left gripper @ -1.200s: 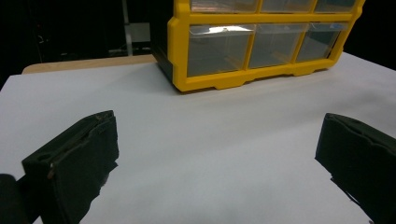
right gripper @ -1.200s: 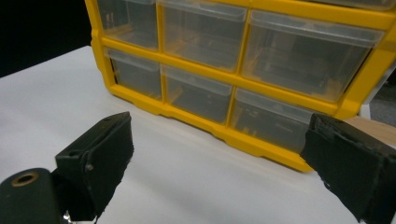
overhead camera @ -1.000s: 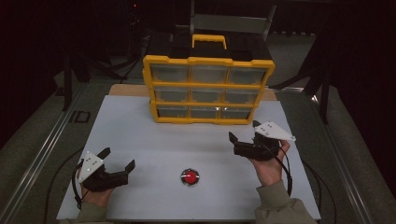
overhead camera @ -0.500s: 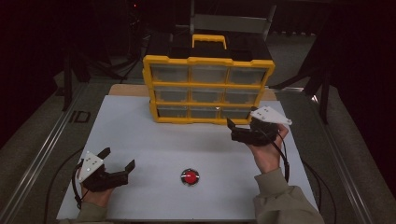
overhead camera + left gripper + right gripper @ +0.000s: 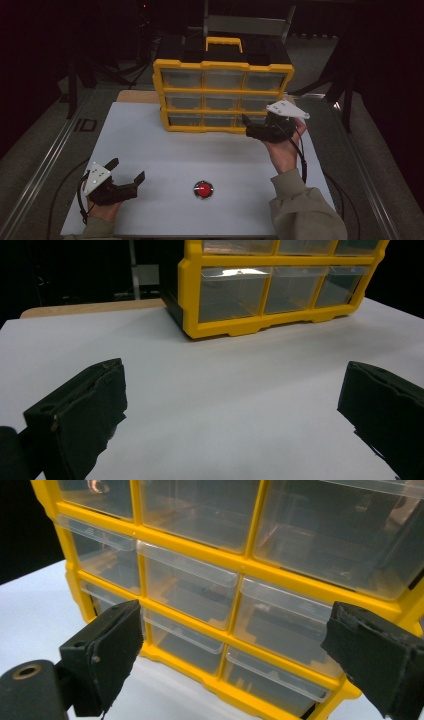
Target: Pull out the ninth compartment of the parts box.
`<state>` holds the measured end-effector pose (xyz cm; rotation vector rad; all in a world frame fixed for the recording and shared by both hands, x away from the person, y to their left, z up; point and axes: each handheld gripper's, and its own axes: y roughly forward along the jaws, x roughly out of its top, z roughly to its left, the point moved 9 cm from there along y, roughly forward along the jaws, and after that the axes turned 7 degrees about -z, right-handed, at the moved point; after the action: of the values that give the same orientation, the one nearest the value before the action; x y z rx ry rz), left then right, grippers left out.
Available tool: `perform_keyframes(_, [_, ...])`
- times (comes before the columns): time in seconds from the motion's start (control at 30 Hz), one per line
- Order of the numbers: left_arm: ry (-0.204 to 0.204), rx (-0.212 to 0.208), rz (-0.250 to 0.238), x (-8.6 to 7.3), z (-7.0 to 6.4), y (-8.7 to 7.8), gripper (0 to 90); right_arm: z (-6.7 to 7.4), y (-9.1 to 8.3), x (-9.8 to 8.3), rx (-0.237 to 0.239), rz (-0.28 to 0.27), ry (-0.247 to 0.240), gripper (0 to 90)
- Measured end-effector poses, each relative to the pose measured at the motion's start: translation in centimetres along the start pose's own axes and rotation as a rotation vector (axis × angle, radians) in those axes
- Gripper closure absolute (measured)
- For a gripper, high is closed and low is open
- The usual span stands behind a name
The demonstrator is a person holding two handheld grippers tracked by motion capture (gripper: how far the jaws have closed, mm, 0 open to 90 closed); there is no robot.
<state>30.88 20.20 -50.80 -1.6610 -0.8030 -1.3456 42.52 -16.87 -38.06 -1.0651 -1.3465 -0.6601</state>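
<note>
**Operator:** High view first: my right gripper [image 5: 247, 129] is held up in the person's right hand [image 5: 284, 150], close in front of the yellow plastic drawer cabinet with clear drawers [image 5: 222, 95], at its lower right corner. The jaws stand apart with nothing between them. I can't tell from above whether they touch the cabinet front

**Spotter:** And from the gripper's own camera?

**Operator:** In the right gripper view both black jaws are spread wide, framing the middle and bottom rows of clear drawers. The cabinet [image 5: 240, 565] is near but there is a gap; the jaws are not on any drawer

**Spotter:** Left side?

**Operator:** My left gripper [image 5: 127, 170] sits low at the near left of the white tabletop [image 5: 150, 150], held in the left hand [image 5: 102, 210]. Its jaws are also apart and empty. In the left gripper view they point across bare table toward the cabinet [image 5: 270, 285], which stands well away at the far edge

**Spotter:** Anything else on the table?

**Operator:** A small round red button in a dark ring [image 5: 203, 189] lies near the front edge, between the two hands, nearer the left gripper but apart from it. The cabinet's yellow carry handle [image 5: 224, 43] stands up on top
</note>
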Motion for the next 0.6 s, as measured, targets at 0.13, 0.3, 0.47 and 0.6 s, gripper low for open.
perform_keyframes(0.13, [-0.001,-0.005,-0.001,0.0,-0.2,0.1,0.0,-0.3,0.9,-0.2,-0.005,0.013,-0.014,8.1])
perform_keyframes(0.3, [-0.002,-0.007,0.000,0.0,-0.3,0.1,0.0,-0.7,1.7,-0.6,-0.003,0.022,-0.048,8.1])
perform_keyframes(0.47, [0.001,-0.002,0.006,-0.1,-0.2,0.1,0.0,-1.0,2.6,-1.2,-0.001,0.040,-0.069,8.1])
perform_keyframes(0.6, [-0.002,-0.003,0.004,-0.1,-0.2,0.1,0.0,-0.9,3.3,-1.7,0.000,0.057,-0.097,8.1])
